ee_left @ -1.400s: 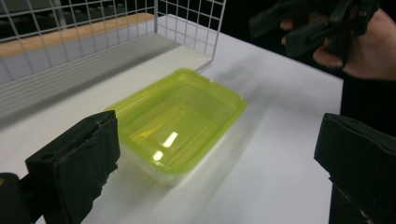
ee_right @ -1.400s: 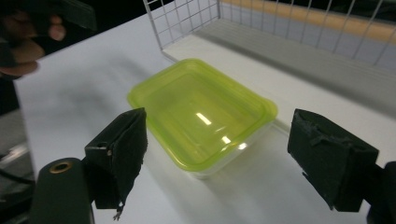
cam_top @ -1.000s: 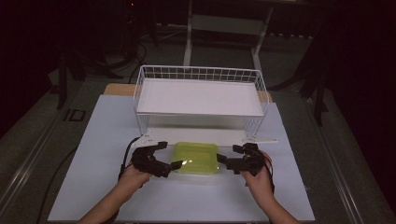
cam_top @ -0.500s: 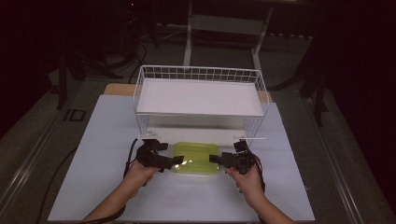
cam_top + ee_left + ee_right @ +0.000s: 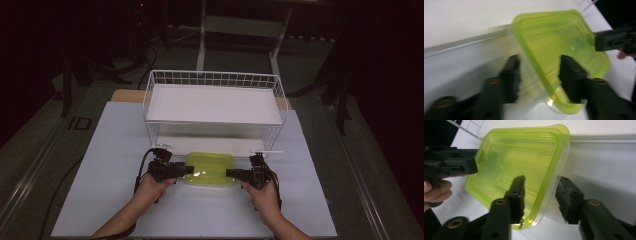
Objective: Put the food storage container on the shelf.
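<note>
Currently: green-lidded container (image 5: 210, 169) on the worktop (image 5: 100, 165) just before the wire basket (image 5: 215, 80), long axis left-right between both hands; left tool (image 5: 187, 170) and right tool (image 5: 231, 173) each straddle a short end, jaws parted, grip unconfirmed

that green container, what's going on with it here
A person holds a claw in each hand and has both on the lidded green container, one at each short end. The left claw and the right claw each straddle the container's rim, jaws above and below the lid edge. The container sits low over the white table, just in front of the white wire rack; whether it is lifted yet cannot be told.
</note>
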